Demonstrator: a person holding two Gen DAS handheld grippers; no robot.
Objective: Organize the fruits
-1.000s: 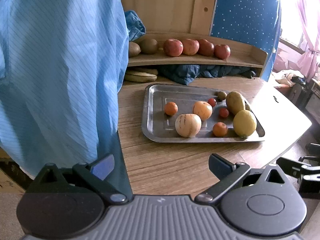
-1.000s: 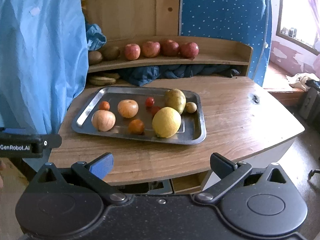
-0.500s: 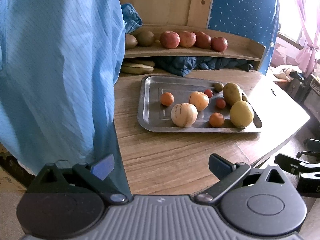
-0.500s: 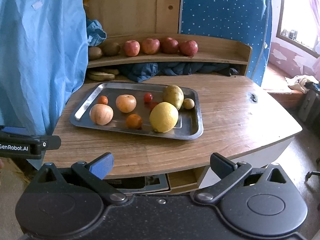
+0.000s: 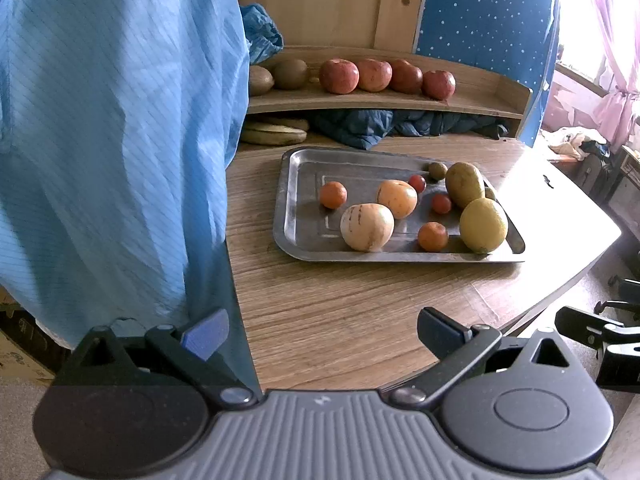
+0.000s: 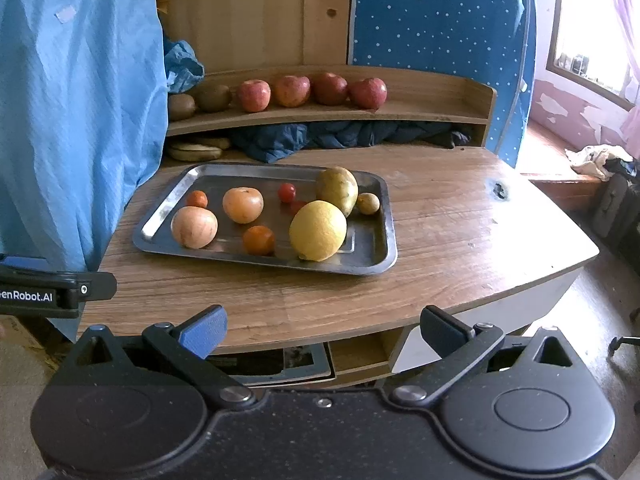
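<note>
Change: against the earlier frames, both views sit farther back and lower; the tray [image 6: 384, 216] now lies higher in each view, and more table [image 6: 460, 240] edge shows.
Left gripper [image 5: 320, 334]: jaws spread wide, empty, touching nothing, over the near table edge.
Right gripper [image 6: 322, 332]: jaws wide apart, empty, short of the table.
Fruit: lemon [image 6: 318, 230] at 12 o'clock from the right gripper, on the tray, just beside the mango [image 6: 337, 189].
Apples [image 6: 312, 90]: on the shelf [image 6: 432, 110], behind the tray.
</note>
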